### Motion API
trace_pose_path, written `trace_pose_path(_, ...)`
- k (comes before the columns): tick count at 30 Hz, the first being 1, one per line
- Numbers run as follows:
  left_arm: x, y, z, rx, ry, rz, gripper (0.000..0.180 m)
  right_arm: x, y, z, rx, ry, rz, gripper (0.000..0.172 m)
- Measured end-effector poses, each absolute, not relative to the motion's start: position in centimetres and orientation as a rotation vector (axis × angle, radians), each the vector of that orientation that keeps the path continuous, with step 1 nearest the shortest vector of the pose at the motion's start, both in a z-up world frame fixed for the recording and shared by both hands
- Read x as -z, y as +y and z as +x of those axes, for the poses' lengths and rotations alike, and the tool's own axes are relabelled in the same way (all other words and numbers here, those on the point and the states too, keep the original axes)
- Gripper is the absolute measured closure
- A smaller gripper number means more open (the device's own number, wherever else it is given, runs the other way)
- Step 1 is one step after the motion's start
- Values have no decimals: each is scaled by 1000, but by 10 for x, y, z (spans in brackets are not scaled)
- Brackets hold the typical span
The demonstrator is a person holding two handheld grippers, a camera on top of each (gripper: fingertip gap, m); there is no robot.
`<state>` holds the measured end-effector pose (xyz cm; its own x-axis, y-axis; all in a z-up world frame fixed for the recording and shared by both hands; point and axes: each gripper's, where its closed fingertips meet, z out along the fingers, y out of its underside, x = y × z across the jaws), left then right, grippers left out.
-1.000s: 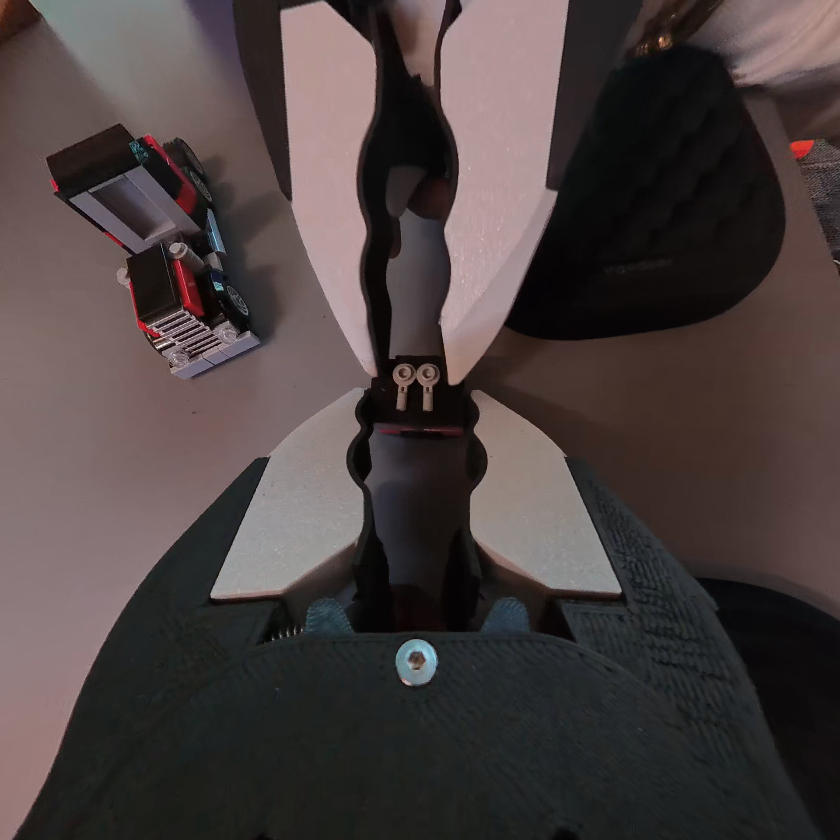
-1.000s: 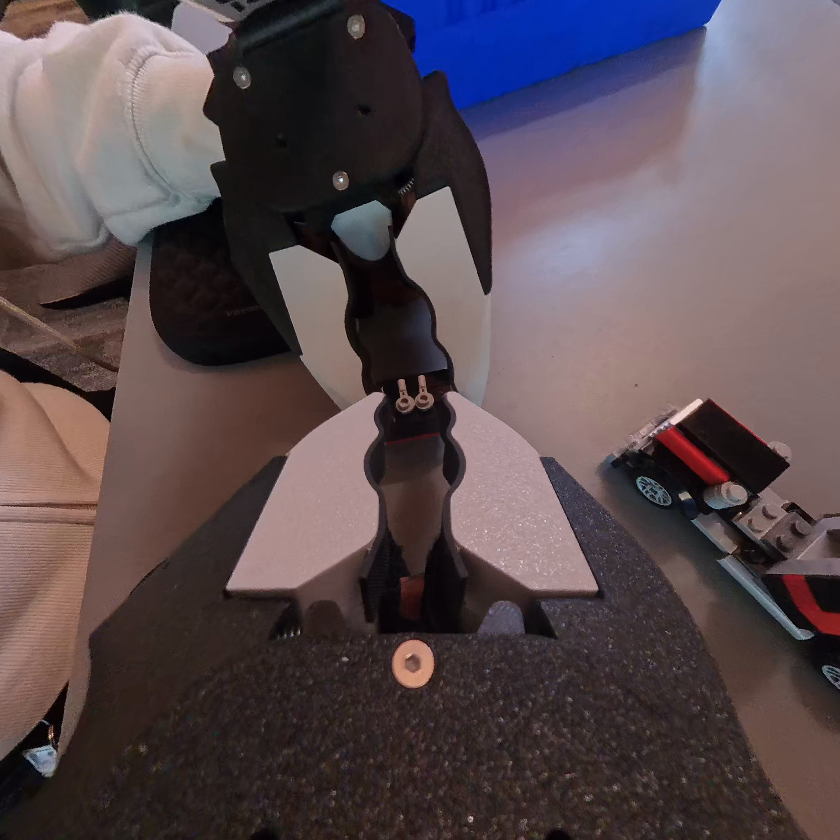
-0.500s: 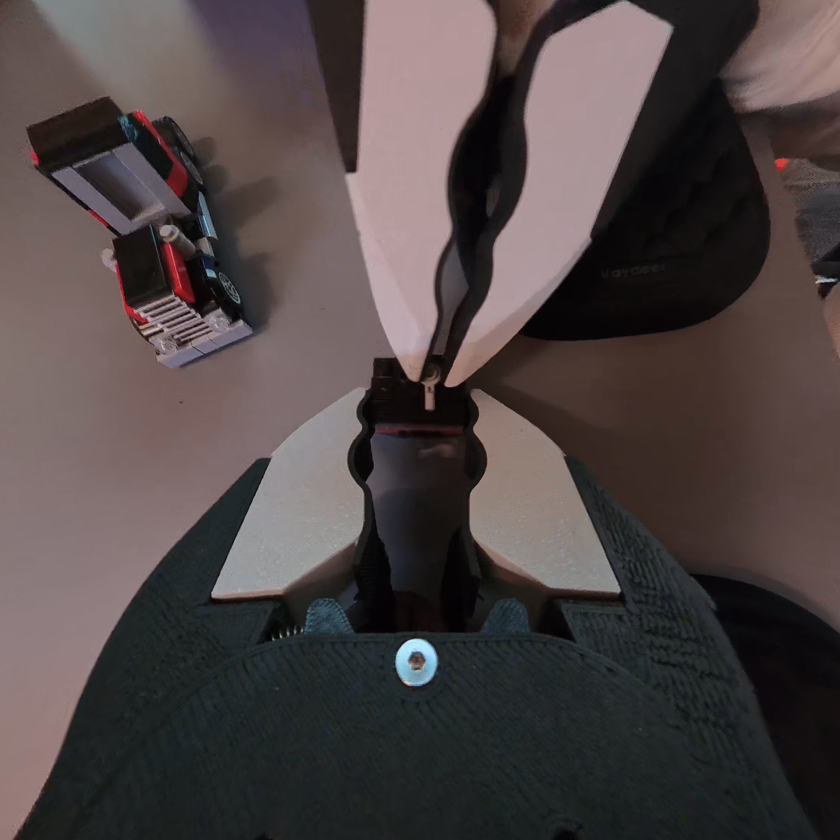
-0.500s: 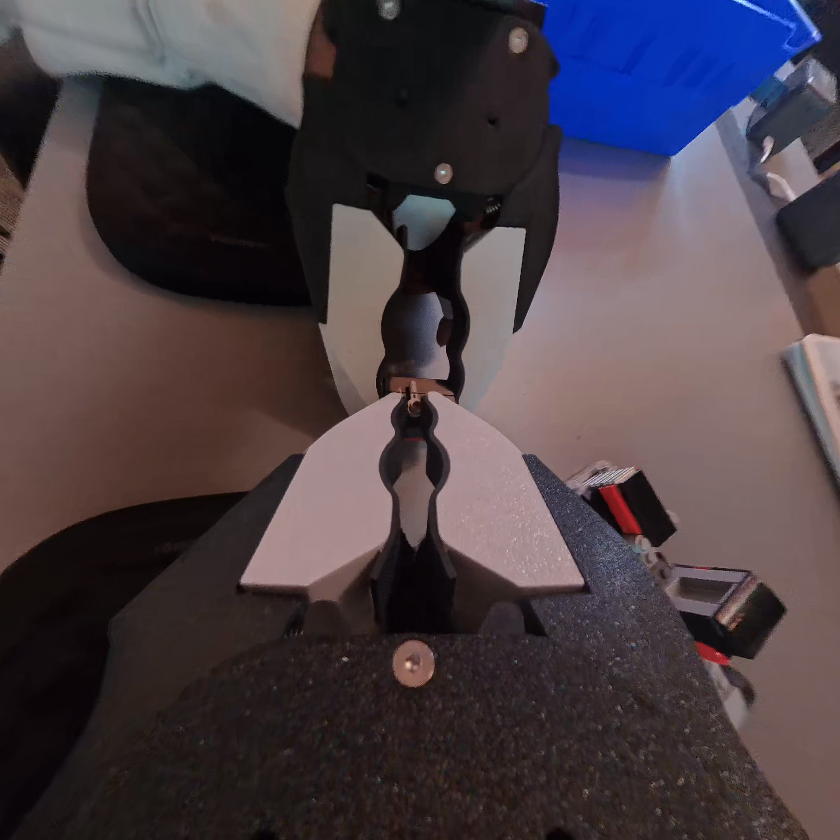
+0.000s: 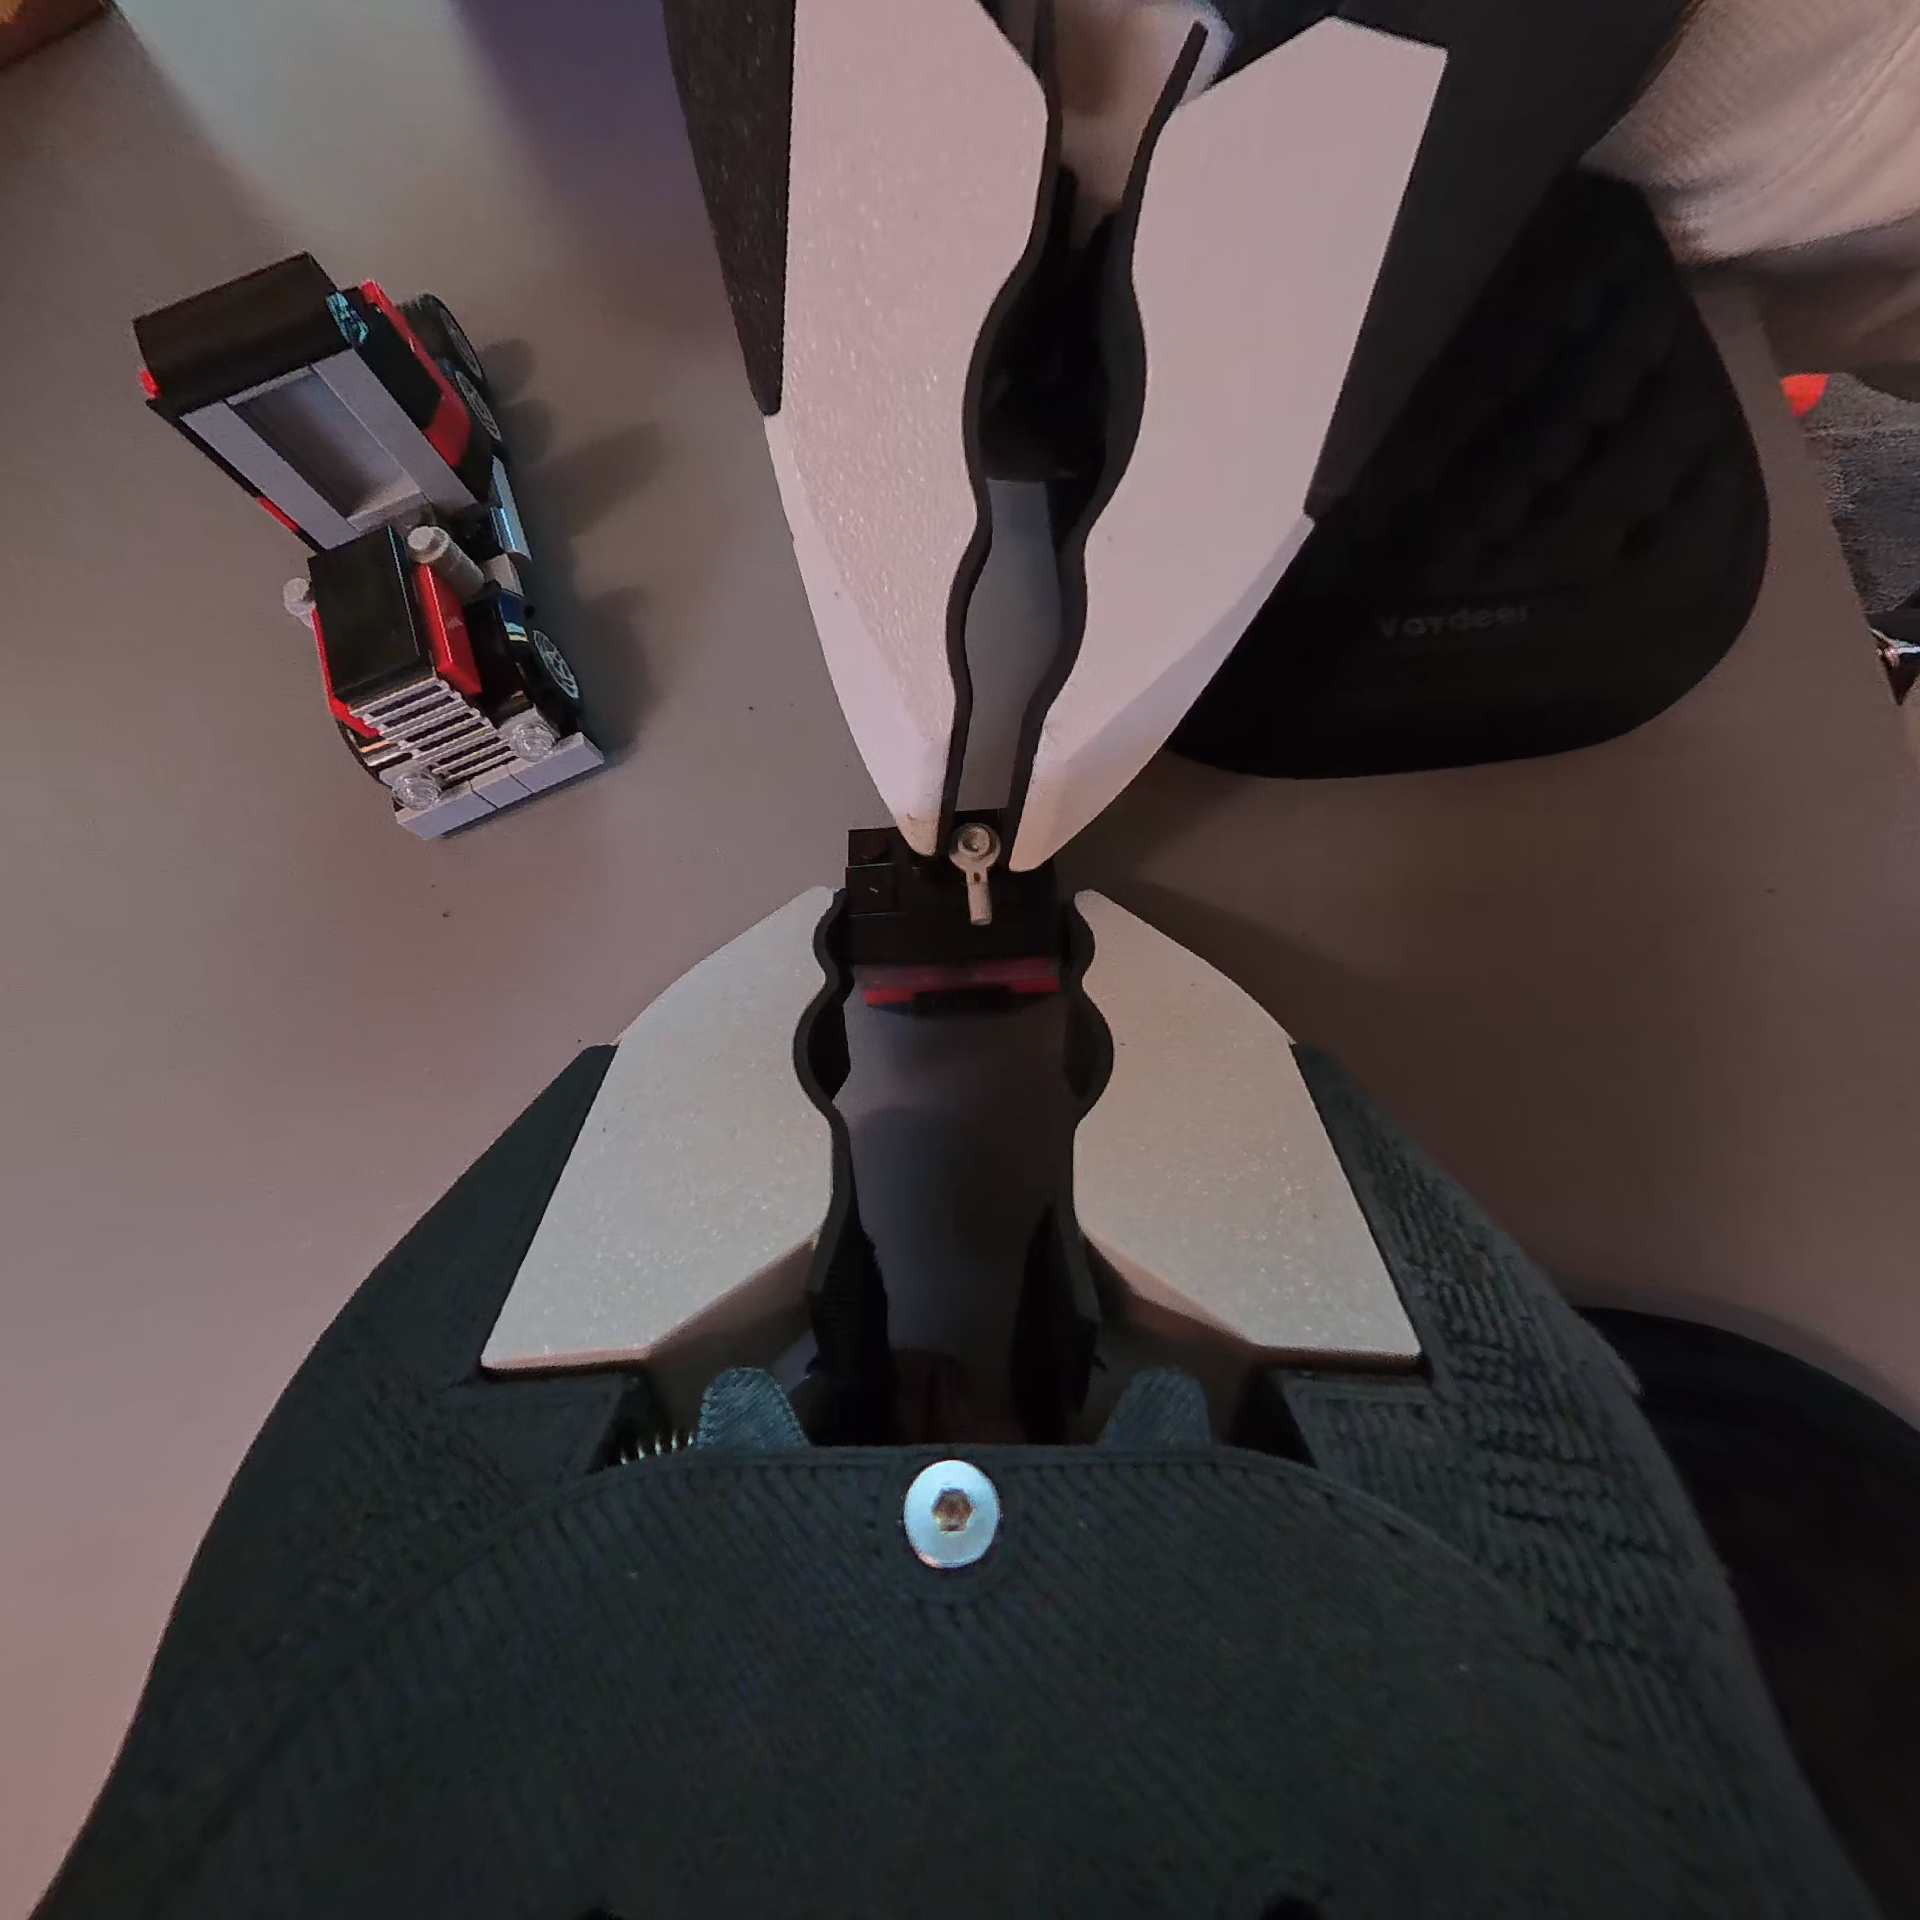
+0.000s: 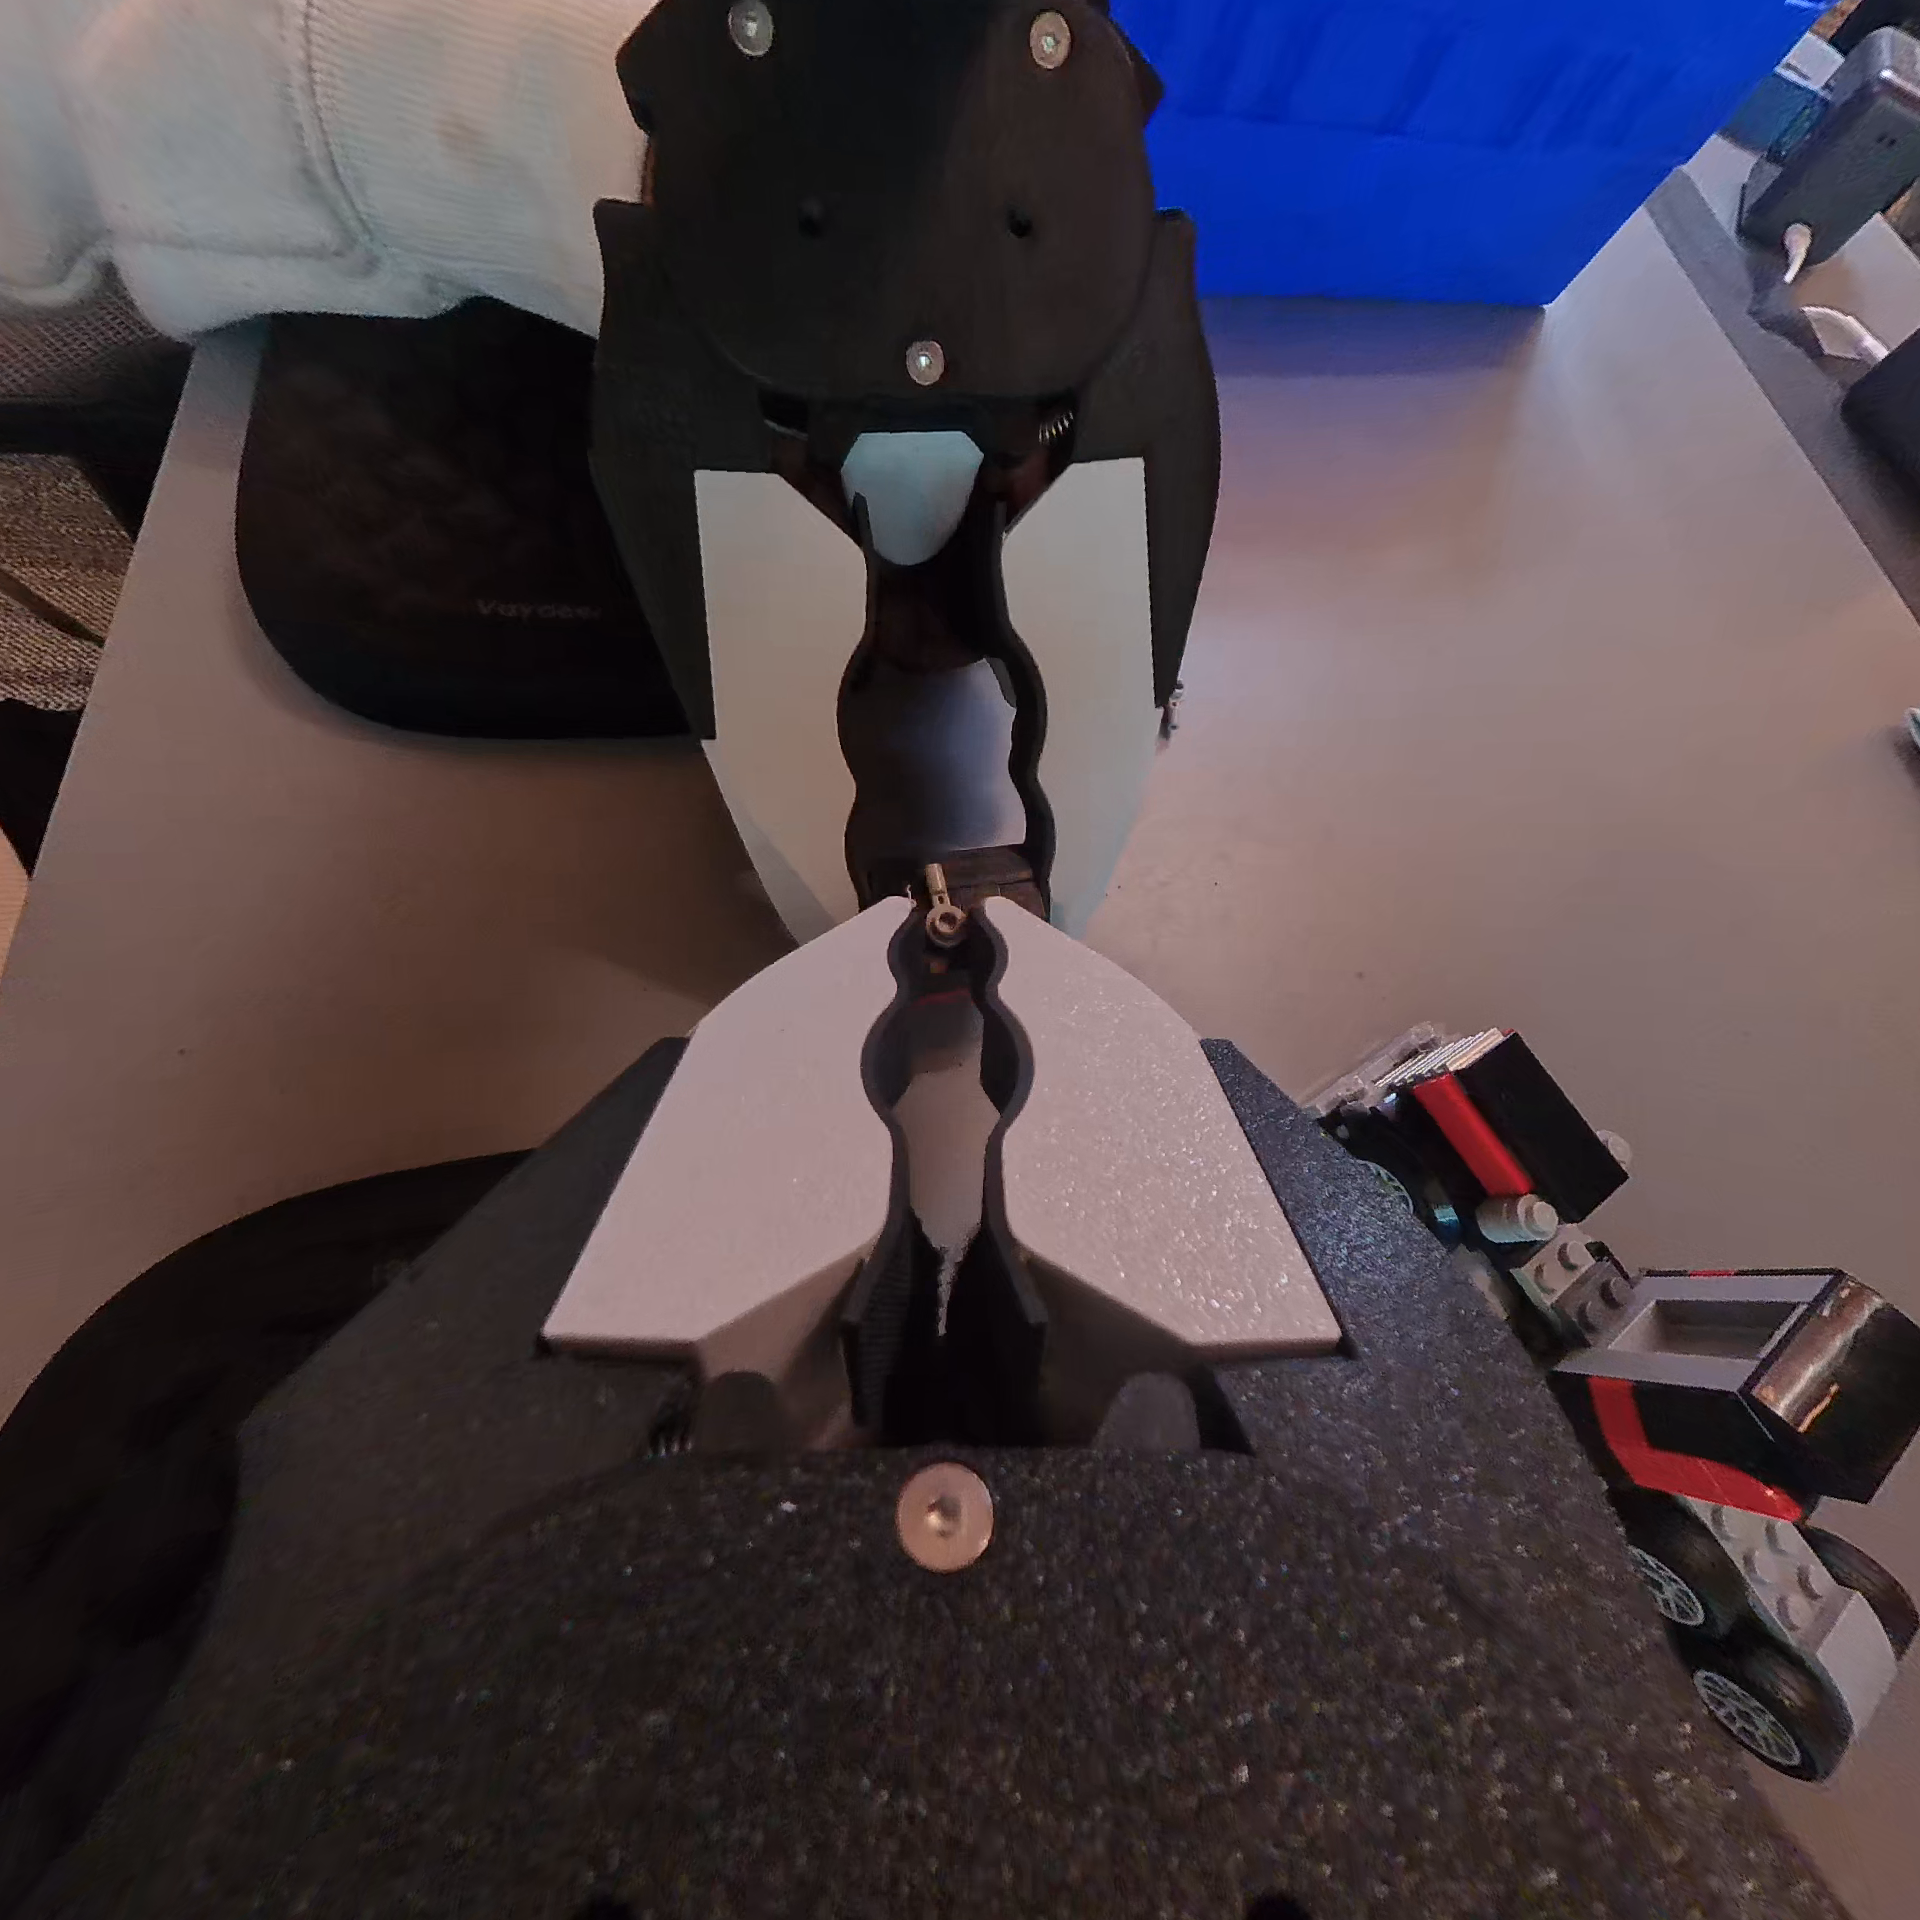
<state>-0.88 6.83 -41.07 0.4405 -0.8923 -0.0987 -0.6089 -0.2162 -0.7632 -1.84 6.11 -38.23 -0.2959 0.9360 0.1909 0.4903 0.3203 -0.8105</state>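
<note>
Between the fingertips of the left hand-held gripper (image 5: pixel 956 914) sits a small black brick assembly (image 5: pixel 914 914) with a red plate along its near edge, and both black pads press against its sides, so it is clamped there above the grey worktop (image 5: pixel 260 987). On top of that black brick assembly stands a small light grey lever piece (image 5: pixel 977 868), its round head at the far side. The right hand-held gripper (image 5: pixel 977 831) comes in from the far side of the assembly, tip to tip with the left one; its jaws are narrow, and its two white fingertips sit close on either side of the lever's round head. Whether both pads actually press on the head cannot be told. In the right wrist view the same lever piece (image 6: pixel 940 914) shows right at that gripper's tips. Left of the assembly, well apart, a black, red and grey toy brick truck (image 5: pixel 384 551) stands on the worktop. Beyond the assembly to the right lies a black padded rest (image 5: pixel 1558 540), with a white sleeve (image 5: pixel 1766 125) above it. In the right wrist view a blue bin (image 6: pixel 1455 156) stands far behind the assembly.
</note>
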Motion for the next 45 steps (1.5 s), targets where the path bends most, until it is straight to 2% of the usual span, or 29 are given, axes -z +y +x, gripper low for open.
trace_pose_path(5,411,66,-8,476,1287,-1923,143,383,58,-19,-874,-1921,-1289,164)
trace_pose_path(12,413,67,-8,531,1246,-1985,143,382,49,-24,-556,-2031,-987,172)
trace_pose_path(20,413,66,-8,524,1258,-1974,143,383,58,-19,-848,-1925,-1272,162)
trace_pose_path(27,413,66,-7,526,1261,-1975,143,386,61,-18,-857,-1883,-1470,164)
trace_pose_path(32,414,65,-7,538,1260,-1983,143,385,55,-21,-589,-2012,-1144,172)
trace_pose_path(39,414,72,-11,499,1199,-2011,143,384,64,-26,-421,-1973,-1076,172)
trace_pose_path(43,414,73,-12,475,1197,-2004,143,383,63,-26,-536,-1943,-1166,172)
trace_pose_path(45,414,73,-12,458,1203,-1994,143,383,61,-26,-658,-1924,-1247,166)
